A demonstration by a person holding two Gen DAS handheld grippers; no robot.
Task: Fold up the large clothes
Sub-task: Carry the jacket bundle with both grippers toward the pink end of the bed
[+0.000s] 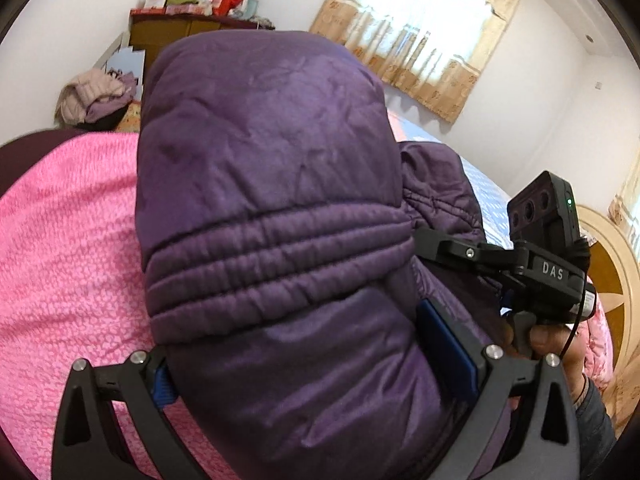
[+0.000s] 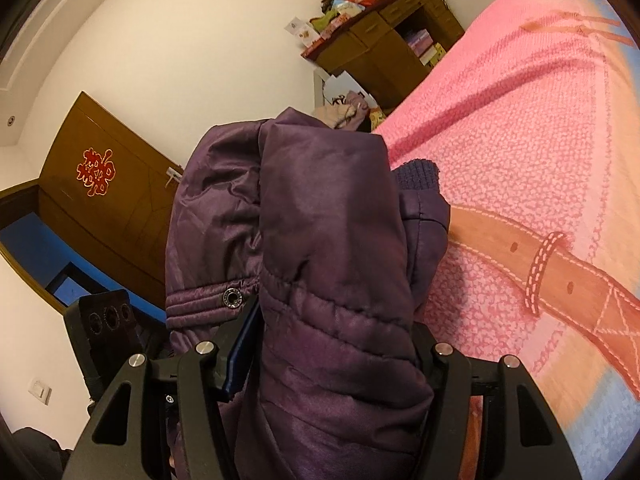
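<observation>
The purple jacket [image 1: 272, 208] hangs above the pink bed [image 1: 68, 240], held from both sides. The left claw [image 1: 320, 360] is closed on a thick padded fold, and the right claw [image 2: 332, 344] grips another bulky fold (its snap button shows beside one finger). The fabric looks slippery and thick, so a fold can slide out of either claw. Then the jacket would drop onto the bed unevenly and the fold would be lost.

One jacket [image 1: 272, 184] – two tools – one blanket [image 1: 68, 216]
</observation>
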